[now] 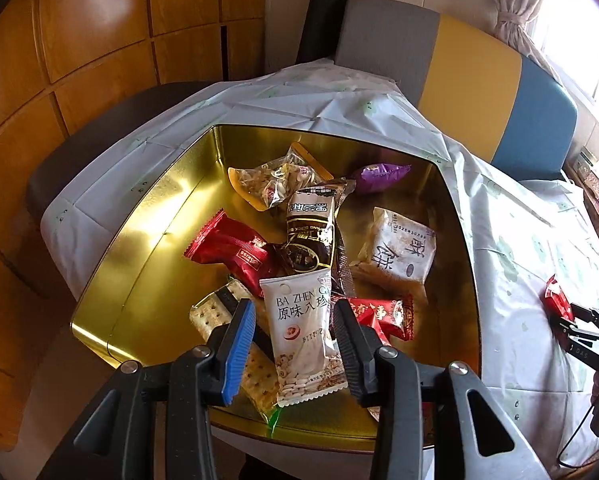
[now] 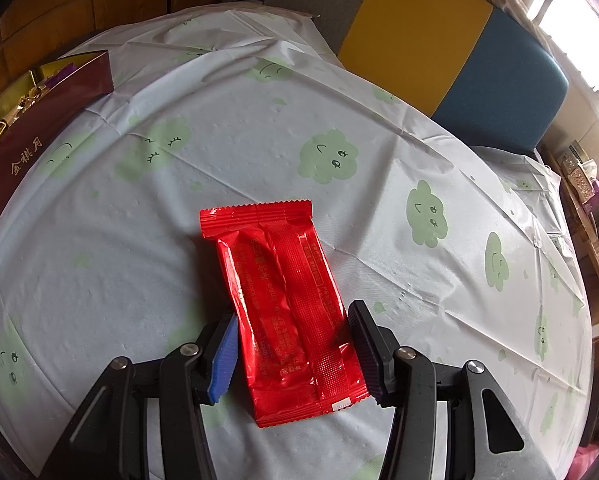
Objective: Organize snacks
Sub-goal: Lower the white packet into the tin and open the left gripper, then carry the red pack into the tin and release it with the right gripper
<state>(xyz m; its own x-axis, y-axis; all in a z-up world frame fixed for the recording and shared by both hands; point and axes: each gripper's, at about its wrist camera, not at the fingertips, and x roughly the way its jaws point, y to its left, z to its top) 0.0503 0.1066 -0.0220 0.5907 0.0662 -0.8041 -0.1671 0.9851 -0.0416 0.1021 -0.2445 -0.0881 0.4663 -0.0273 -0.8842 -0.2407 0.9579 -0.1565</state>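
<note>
While the red snack packet (image 2: pixel 289 312) lies flat on the tabletop (image 2: pixel 379 220), right hand-held gripper (image 2: pixel 293 354) straddles its near end, jaws spread, not clamped. Left hand-held gripper (image 1: pixel 295 344) hovers released over the gold tin (image 1: pixel 147 240), white packet (image 1: pixel 303 340) between its fingers, contact unclear. Tin's near rim hidden, cracker pack (image 1: pixel 215 312) partly covered

Each hand-held gripper (image 1: pixel 293 334) (image 2: pixel 293 350): black frame, silver screws, 1 blue pad, 1 black.
</note>
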